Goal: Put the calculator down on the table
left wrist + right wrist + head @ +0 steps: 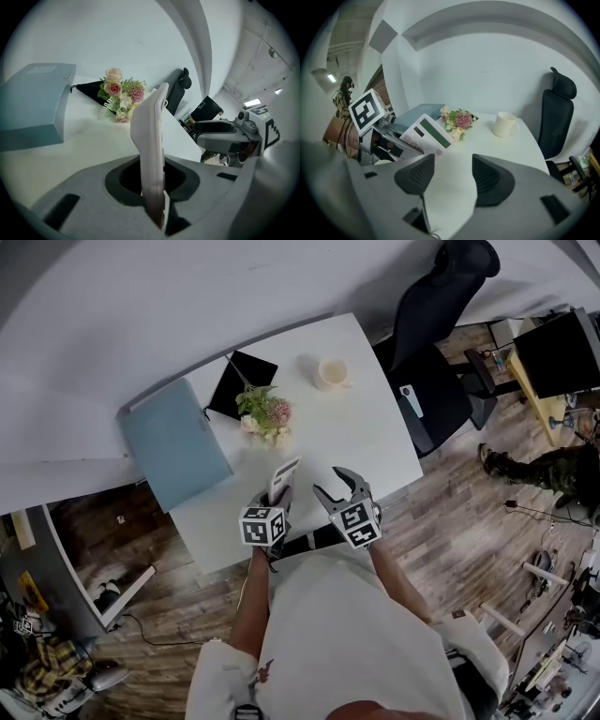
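A white calculator (pixel 283 480) with a green display (pixel 425 133) is clamped edge-on between the jaws of my left gripper (pixel 279 495), held just above the near part of the white table (pixel 375 437). In the left gripper view the calculator (pixel 150 140) rises upright out of the shut jaws of the left gripper (pixel 152 180). My right gripper (pixel 330 482) hovers close beside it on the right, open, with nothing between its fingers. The right gripper view shows that open right gripper (pixel 452 176) over bare tabletop, with the left gripper (pixel 377 136) at its left.
A blue-grey box (pixel 173 442) lies at the table's left, a black pouch (pixel 242 382) and a small bouquet (pixel 265 415) behind the grippers, a cream mug (pixel 332 372) at the back. A black office chair (pixel 431 352) stands at the right edge.
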`<action>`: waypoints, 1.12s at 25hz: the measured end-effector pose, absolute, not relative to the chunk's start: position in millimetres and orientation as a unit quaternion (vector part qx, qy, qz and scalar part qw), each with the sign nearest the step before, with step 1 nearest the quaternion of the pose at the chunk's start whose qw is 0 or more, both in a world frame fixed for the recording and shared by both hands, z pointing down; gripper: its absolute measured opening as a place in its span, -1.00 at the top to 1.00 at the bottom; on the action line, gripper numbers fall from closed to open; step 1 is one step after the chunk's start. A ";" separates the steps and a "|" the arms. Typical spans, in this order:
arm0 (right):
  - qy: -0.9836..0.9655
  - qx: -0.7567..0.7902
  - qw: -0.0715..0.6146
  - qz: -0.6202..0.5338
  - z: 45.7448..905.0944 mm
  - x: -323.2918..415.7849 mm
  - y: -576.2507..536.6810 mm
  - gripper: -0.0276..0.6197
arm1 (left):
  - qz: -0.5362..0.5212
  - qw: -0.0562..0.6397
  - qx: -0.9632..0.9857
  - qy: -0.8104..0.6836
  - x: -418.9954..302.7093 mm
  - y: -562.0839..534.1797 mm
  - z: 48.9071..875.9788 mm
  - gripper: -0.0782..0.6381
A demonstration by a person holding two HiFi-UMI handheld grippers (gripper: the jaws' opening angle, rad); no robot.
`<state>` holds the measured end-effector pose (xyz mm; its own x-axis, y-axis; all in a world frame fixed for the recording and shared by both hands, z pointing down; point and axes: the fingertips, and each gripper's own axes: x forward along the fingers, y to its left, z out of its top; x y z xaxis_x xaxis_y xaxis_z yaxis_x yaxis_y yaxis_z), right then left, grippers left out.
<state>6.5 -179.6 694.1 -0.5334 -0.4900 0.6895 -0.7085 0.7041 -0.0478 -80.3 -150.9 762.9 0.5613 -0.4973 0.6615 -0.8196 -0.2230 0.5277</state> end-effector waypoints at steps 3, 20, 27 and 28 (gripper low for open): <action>-0.860 0.347 0.336 0.163 696.2 7.7 -180.1 0.13 | 0.179 0.457 0.759 -0.428 -76.8 -149.4 767.4 0.57; -0.861 0.341 0.339 0.166 700.7 12.3 -178.4 0.13 | 0.196 0.466 0.747 -0.433 -72.2 -151.0 781.7 0.52; -0.861 0.340 0.339 0.166 701.8 15.4 -175.9 0.13 | 0.219 0.440 0.746 -0.449 -74.4 -150.8 785.7 0.46; -0.862 0.340 0.339 0.165 701.9 15.8 -175.6 0.13 | 0.222 0.436 0.745 -0.453 -75.2 -150.8 786.7 0.44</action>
<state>15.8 -175.6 701.9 -0.5389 -0.4730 0.6970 -0.6972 0.7148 -0.0540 -75.2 -150.8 786.7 0.4909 -0.4808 0.7265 -0.8689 -0.2096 0.4485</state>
